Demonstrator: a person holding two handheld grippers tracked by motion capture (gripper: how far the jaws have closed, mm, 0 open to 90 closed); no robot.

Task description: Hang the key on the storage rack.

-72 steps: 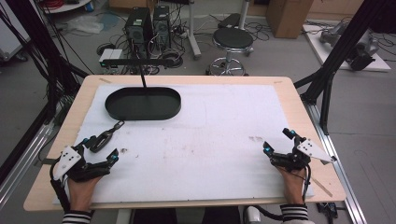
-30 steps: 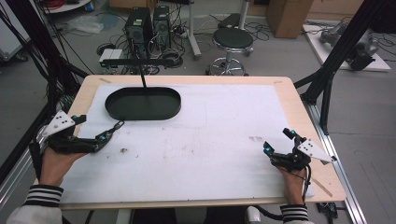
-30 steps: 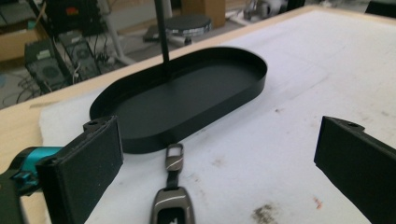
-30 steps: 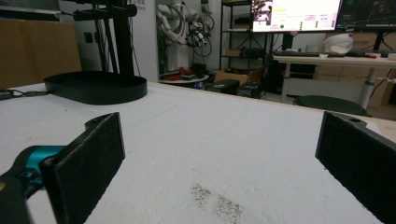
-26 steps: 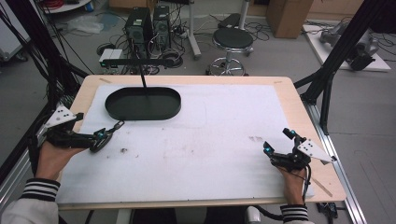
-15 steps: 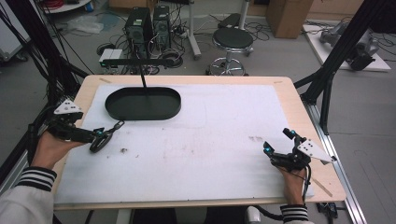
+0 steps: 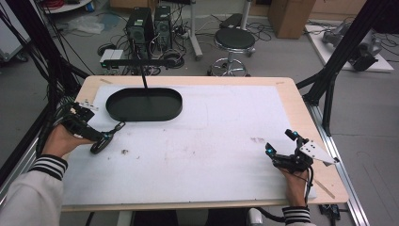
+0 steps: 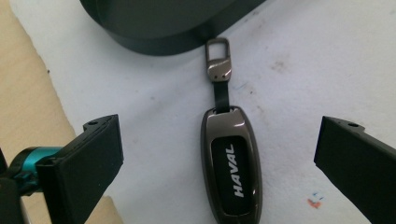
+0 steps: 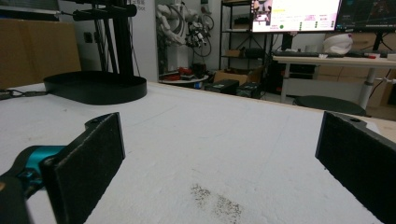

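Note:
A dark metal key fob marked HAVAL lies flat on the white sheet, its strap and clip pointing at the black oval tray. My left gripper hovers open over it, one jaw on each side and neither touching. In the high view the left gripper sits just in front of the tray, and the fob's clip pokes out towards the tray rim. My right gripper rests open at the front right of the table, and its own view has nothing between the jaws.
The tray is empty, and a thin black post rises behind it. Small white parts lie on the bare wood at the left edge. Faint smudges mark the white sheet. A stool and computers stand on the floor beyond the table.
My left hand has moved from the table's front-left corner forward towards the tray, bringing the open gripper over the key fob. The right gripper has stayed put.

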